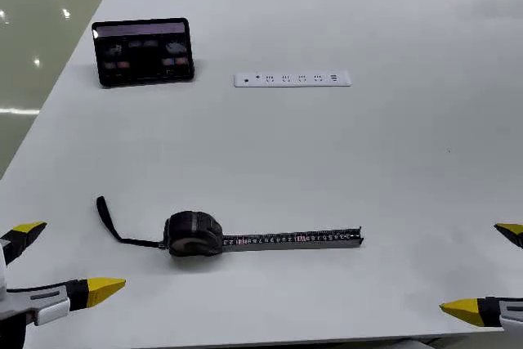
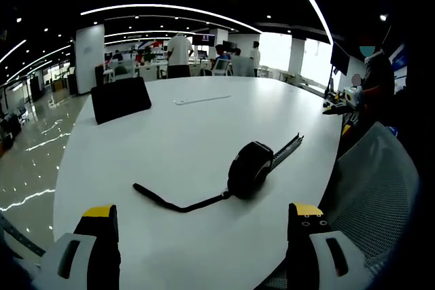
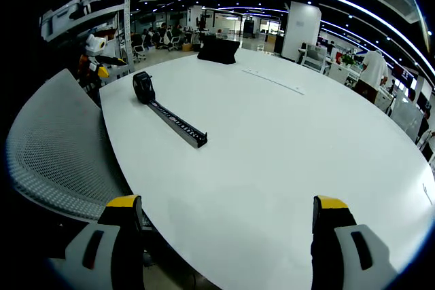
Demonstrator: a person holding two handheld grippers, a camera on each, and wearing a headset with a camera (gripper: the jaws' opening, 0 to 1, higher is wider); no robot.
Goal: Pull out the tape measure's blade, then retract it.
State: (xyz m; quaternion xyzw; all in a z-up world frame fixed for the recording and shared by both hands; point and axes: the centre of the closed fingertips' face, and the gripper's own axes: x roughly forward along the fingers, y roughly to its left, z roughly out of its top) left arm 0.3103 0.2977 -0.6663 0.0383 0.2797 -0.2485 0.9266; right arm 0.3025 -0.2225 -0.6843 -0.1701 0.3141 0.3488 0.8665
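You are looking down on the table [image 1: 327,161], where the tape measure [image 1: 194,234] is lying near the front edge, left of centre. Its blade [image 1: 294,239] is running out to the right and its strap [image 1: 110,222] is trailing left. Farther back, the tablet [image 1: 143,51] is standing at the left, with the power strip [image 1: 292,79] lying to its right. You are holding the left gripper [image 1: 72,257] at front left and the right gripper [image 1: 482,269] at front right, both well apart from the tape measure.

The left gripper [image 1: 69,257] and right gripper [image 1: 484,270] hover well apart, fingers [image 1: 105,285] spread wide, apparently holding nothing.
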